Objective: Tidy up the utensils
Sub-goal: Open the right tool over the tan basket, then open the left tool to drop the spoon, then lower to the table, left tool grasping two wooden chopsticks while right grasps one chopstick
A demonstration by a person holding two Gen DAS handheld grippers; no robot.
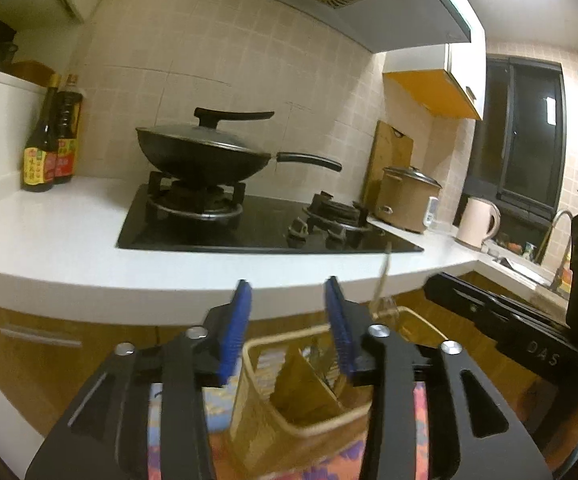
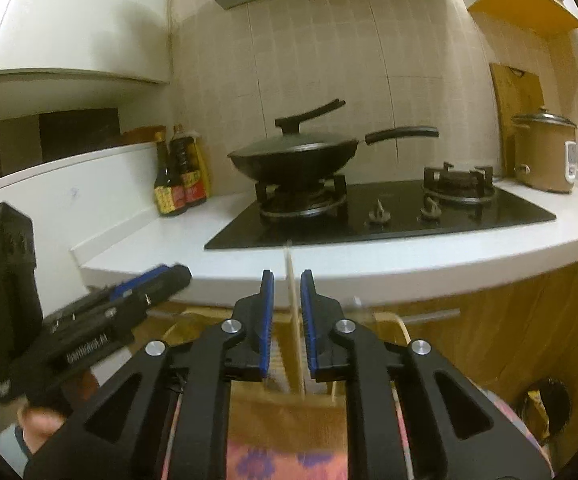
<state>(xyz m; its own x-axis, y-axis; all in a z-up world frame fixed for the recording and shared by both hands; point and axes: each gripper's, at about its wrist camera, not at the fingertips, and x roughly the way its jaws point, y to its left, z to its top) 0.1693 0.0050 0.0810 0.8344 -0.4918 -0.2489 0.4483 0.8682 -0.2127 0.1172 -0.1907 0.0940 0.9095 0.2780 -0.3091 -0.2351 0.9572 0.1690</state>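
Right wrist view: right gripper (image 2: pixel 287 312) has blue ribbed jaws narrowed around a thin pale chopstick (image 2: pixel 294 320) standing above the yellow wicker holder (image 1: pixel 301 392). Left gripper (image 1: pixel 289 320) jaws gape wide over that holder. Glossy white desk (image 1: pixel 49 240) carries a black wok (image 1: pixel 205 156).

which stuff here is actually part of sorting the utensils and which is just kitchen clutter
In the job:
- yellow utensil holder
- chopstick standing between the right gripper pads
- left gripper, open above the holder

Just lying about:
- lidded wok
- sauce bottles
- rice cooker
- kettle
- cutting board
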